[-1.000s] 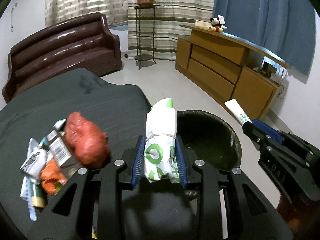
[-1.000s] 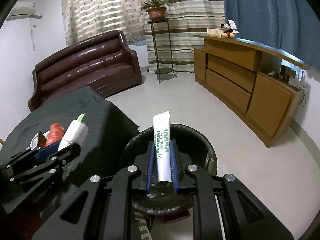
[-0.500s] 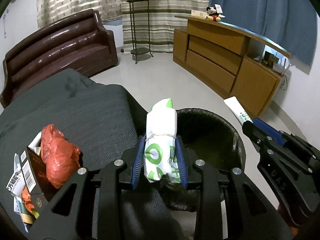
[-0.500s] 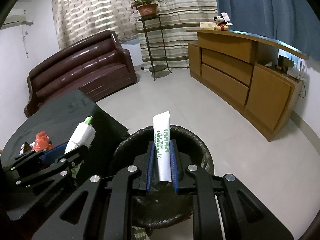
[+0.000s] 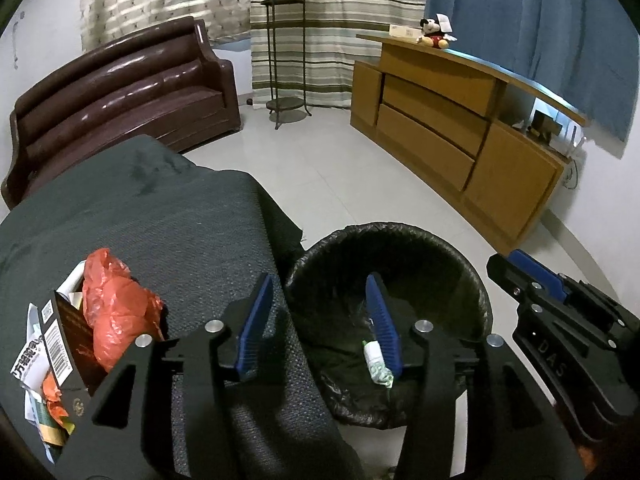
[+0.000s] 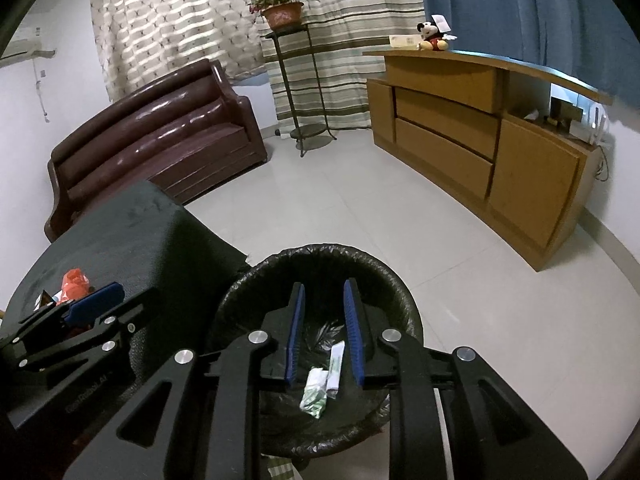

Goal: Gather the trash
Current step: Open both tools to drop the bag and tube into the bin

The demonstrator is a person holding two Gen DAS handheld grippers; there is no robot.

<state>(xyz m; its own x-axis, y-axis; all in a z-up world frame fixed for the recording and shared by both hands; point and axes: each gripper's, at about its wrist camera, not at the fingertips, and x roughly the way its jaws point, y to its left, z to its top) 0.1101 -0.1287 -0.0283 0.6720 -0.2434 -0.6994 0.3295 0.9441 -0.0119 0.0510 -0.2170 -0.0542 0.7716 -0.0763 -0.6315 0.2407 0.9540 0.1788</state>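
Hovering over the black-lined trash bin (image 6: 320, 264), right hand-held gripper (image 6: 324, 332) jaws opening, nothing between them. White-green wrapper (image 6: 314, 392) and white tube (image 6: 335, 364) lie at the bin bottom. Left hand-held gripper (image 5: 316, 320) jaws opening too, standing apart and empty, straddling the bin rim and the dark-cloth bench (image 5: 160, 208). Remaining trash on the bench, left: red plastic bag (image 5: 116, 308), black barcode carton (image 5: 64, 344), paper scraps. Beyond: brown sofa (image 5: 120, 84), plant stand (image 5: 286, 52), wooden sideboard (image 5: 452, 120).
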